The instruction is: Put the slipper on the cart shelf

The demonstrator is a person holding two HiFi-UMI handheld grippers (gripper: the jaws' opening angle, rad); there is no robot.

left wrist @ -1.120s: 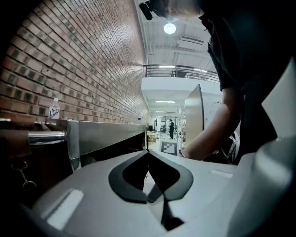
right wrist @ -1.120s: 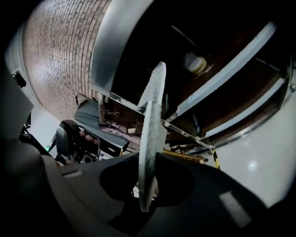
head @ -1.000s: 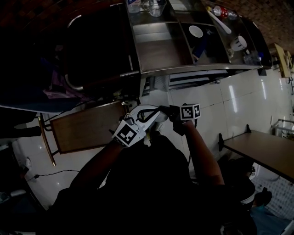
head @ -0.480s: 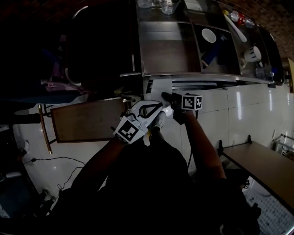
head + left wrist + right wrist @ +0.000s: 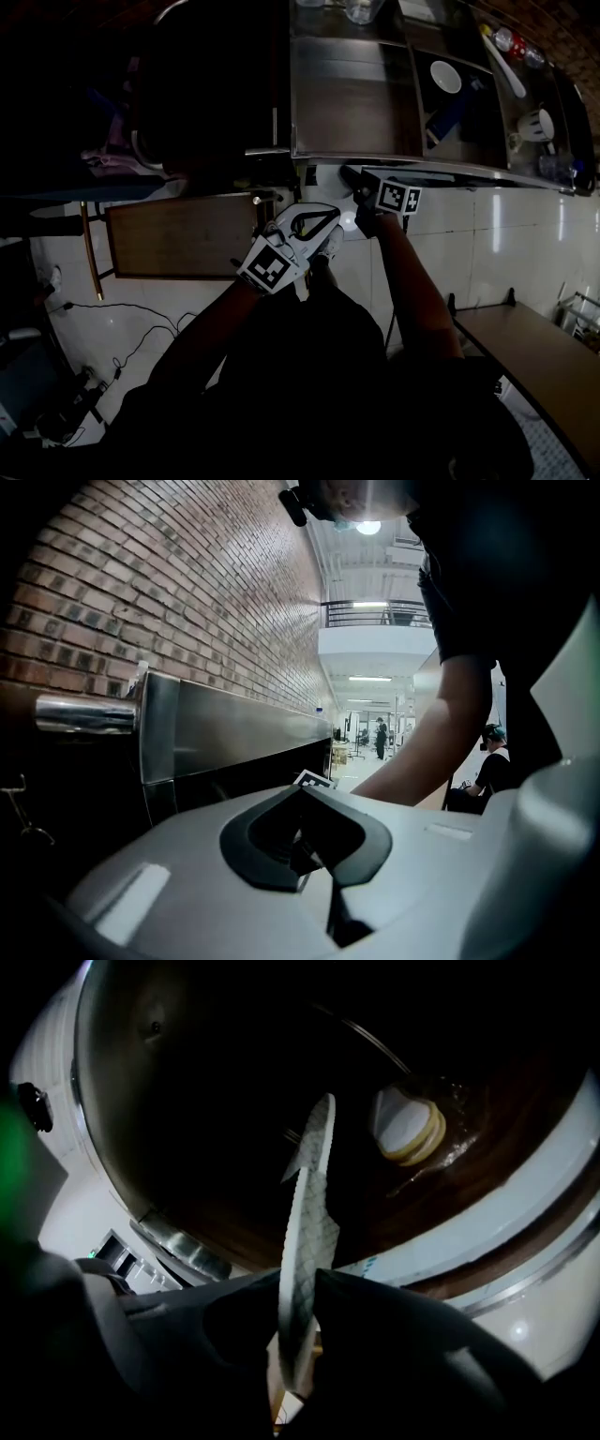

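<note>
A white bowl [image 5: 445, 77] sat in a dark tray, with a white cup [image 5: 536, 124] off to its right. Down on the pale tiled floor [image 5: 525, 234] stood a brown wooden table [image 5: 178, 234], a second table [image 5: 534, 342] well apart from it, and black cables [image 5: 122, 314] trailed nearby. A brick wall [image 5: 187, 592] ran alongside.

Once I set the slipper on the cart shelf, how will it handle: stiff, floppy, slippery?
The slipper has a sole that looks thin where the jaws of the right gripper pinch its edge, so it probably flexes and may droop. Being thin, it is probably light. Its diamond tread likely grips rather than slides.
</note>
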